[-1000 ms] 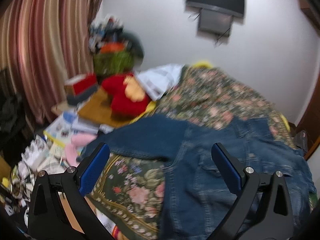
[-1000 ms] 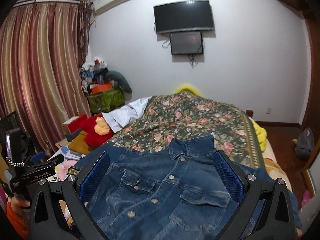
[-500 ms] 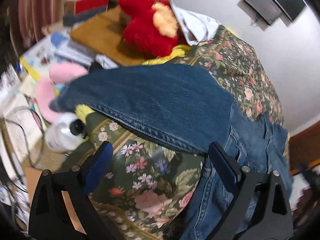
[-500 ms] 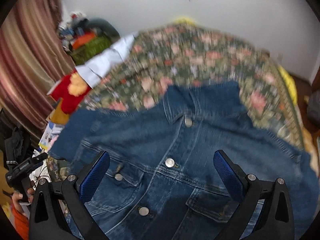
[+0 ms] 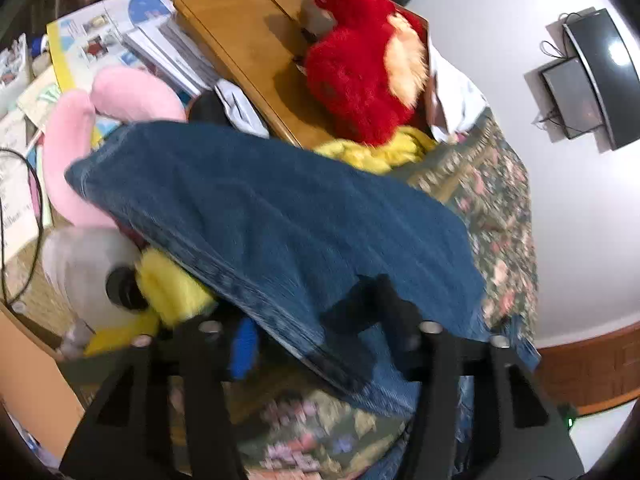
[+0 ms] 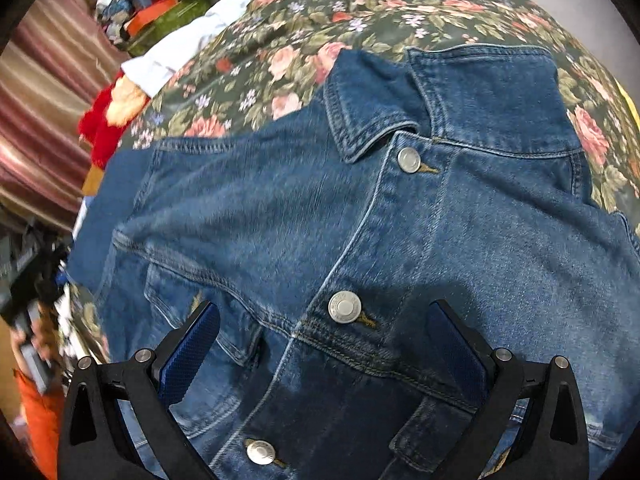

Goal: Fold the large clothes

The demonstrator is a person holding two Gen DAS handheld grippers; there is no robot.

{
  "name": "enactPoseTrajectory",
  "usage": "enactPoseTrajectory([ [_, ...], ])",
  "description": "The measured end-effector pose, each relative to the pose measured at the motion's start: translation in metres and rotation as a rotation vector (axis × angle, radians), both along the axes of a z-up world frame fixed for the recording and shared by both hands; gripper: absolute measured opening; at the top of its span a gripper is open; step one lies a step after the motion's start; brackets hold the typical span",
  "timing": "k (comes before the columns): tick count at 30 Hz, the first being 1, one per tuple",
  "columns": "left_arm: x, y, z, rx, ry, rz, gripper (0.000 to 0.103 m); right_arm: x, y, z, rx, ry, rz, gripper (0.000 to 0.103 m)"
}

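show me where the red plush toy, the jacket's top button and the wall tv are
red plush toy [image 5: 352, 68], left wrist view, on its red fur.
top button [image 6: 409, 159], right wrist view, on the metal face.
wall tv [image 5: 610, 76], left wrist view, on the dark screen.

The left wrist camera looks steeply down from close above the denim jacket's sleeve [image 5: 260, 216], toward bedside clutter. The right wrist camera looks down, very near the jacket's buttoned front [image 6: 360, 240]. The 2 views share the jacket, floral bedspread [image 6: 288, 28] and red plush toy [image 5: 356, 68].
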State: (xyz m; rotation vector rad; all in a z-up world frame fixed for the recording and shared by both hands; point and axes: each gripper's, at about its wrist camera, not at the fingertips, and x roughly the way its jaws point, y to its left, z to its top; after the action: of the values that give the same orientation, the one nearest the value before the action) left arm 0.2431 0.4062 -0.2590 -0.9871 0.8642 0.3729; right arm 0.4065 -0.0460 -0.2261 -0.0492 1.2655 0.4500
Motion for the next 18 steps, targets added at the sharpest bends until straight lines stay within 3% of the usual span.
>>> enactPoseTrajectory([
  [2,0.007,0.002,0.006,0.066,0.026,0.007,0.025,-0.004,0.004,-0.001,-0.028,-0.013,0.026,0.103],
  [3,0.01,0.0,0.012,0.12,0.042,0.003,0.022,-0.006,0.007,-0.002,-0.044,-0.016,0.042,0.103],
  [7,0.022,-0.025,0.054,0.394,0.06,-0.042,0.015,-0.008,0.012,-0.001,-0.073,-0.019,0.07,0.103],
  [12,0.03,-0.076,0.124,0.636,-0.07,-0.139,0.011,-0.017,0.0,0.018,-0.027,-0.031,0.069,0.103],
  [14,0.036,-0.106,0.151,0.692,-0.136,-0.202,0.01,-0.021,-0.004,0.031,-0.012,-0.054,0.066,0.103],
  [18,0.053,-0.163,0.177,0.668,-0.235,-0.351,0.01,-0.031,-0.02,0.058,0.023,-0.101,0.052,0.103],
])
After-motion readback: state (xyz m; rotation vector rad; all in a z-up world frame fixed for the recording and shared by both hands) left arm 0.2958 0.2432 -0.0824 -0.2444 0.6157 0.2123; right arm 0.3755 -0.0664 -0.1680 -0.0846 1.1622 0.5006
